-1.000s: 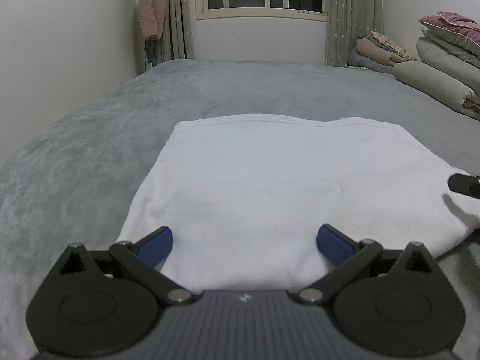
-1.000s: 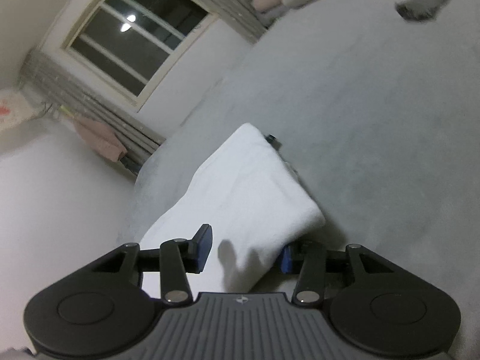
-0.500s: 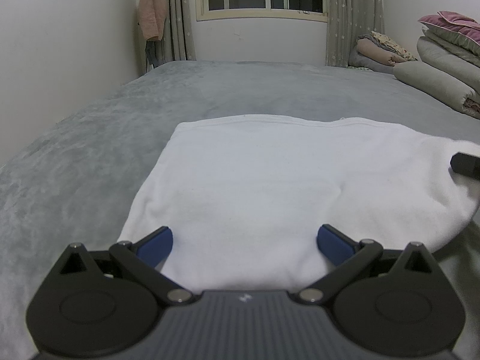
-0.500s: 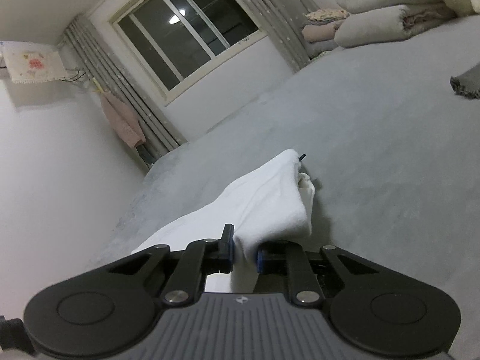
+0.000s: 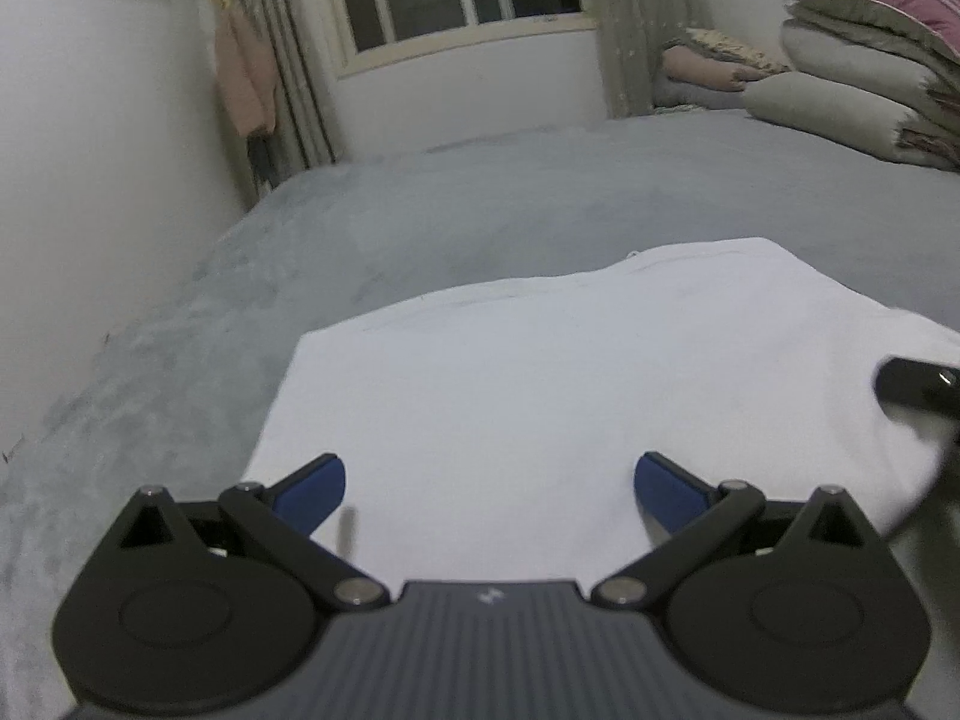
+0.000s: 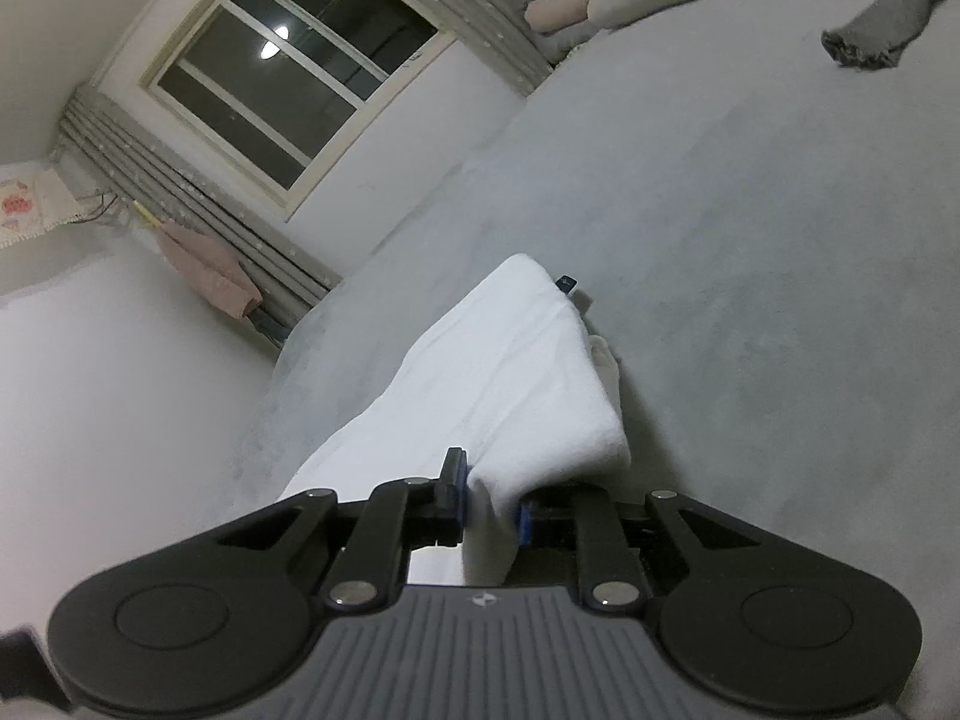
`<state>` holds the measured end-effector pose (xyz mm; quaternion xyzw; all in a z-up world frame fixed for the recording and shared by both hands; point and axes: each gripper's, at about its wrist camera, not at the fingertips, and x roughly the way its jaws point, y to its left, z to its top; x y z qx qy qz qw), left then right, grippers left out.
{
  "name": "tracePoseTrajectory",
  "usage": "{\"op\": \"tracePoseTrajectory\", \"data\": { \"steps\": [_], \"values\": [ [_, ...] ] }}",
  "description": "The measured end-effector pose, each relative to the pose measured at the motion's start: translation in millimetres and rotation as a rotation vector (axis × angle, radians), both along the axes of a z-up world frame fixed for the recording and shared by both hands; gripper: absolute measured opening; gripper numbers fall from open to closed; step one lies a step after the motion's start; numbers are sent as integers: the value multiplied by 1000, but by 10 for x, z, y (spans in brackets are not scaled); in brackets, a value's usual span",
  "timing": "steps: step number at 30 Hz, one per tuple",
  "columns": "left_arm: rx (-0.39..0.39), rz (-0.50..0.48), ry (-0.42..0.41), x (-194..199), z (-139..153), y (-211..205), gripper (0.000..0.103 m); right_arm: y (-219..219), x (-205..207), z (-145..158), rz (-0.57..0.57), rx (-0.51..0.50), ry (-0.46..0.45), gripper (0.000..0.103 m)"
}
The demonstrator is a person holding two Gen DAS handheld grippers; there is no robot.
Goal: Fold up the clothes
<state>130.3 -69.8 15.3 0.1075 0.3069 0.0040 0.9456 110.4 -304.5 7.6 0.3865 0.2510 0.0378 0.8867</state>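
Note:
A white garment (image 5: pixel 570 390) lies spread flat on the grey bed cover (image 5: pixel 480 210). My left gripper (image 5: pixel 489 486) hovers open over the garment's near edge, nothing between its blue pads. In the right wrist view the garment (image 6: pixel 516 372) runs away as a long folded strip. My right gripper (image 6: pixel 492 504) pinches its near corner, the pads pressing a bunched fold, though the jaws are opening slightly. The right gripper's black finger (image 5: pixel 918 387) shows at the garment's right edge in the left wrist view.
Folded quilts (image 5: pixel 870 90) are stacked at the far right of the bed. A pink garment (image 5: pixel 246 78) hangs by the curtain near the window. A white wall runs along the bed's left side. A grey cloth (image 6: pixel 882 30) lies far off on the cover.
My right gripper's jaws closed from wide around the garment's corner onto a fold of it. The left gripper shifted and rolled, so its view now tilts.

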Motion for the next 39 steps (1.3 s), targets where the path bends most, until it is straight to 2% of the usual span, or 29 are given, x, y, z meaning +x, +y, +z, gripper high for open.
{"op": "tracePoseTrajectory", "data": {
  "steps": [4,7,9,11,12,13,14,17,21,22,24,26,35,39],
  "values": [
    [31,3,-2,-36,-134,-67,103,-101,-47,-4,14,16,-16,18],
    [-46,11,29,-20,-134,52,103,-87,-47,6,20,-1,-25,20],
    [-87,10,39,-21,-144,133,103,-84,-23,-11,27,-12,-8,33],
    [-67,12,29,-38,-147,104,103,-87,-21,4,33,-33,-14,35],
    [-57,13,25,-46,-148,90,103,-84,-27,26,34,-48,-23,33],
    [-51,14,21,-57,-148,79,103,-82,-33,48,36,-64,-33,20],
    [-53,15,21,-58,-148,81,103,-72,-41,81,40,-80,-48,14],
    [-68,18,21,-56,-150,100,103,29,-87,251,84,-146,-135,13],
    [-69,19,18,-55,-155,86,103,255,-150,395,149,-315,-206,13],
    [-69,19,17,-56,-158,84,103,259,-151,391,147,-307,-203,13],
    [-73,19,18,-55,-159,83,103,169,-129,346,124,-214,-170,13],
    [-78,19,17,-66,-160,102,103,86,-109,318,104,-165,-145,13],
    [-101,0,23,-155,-85,174,103,84,-155,376,108,-182,-159,12],
    [-49,-29,-7,-337,-87,154,103,64,-121,367,98,-175,-143,12]
  ]
}}
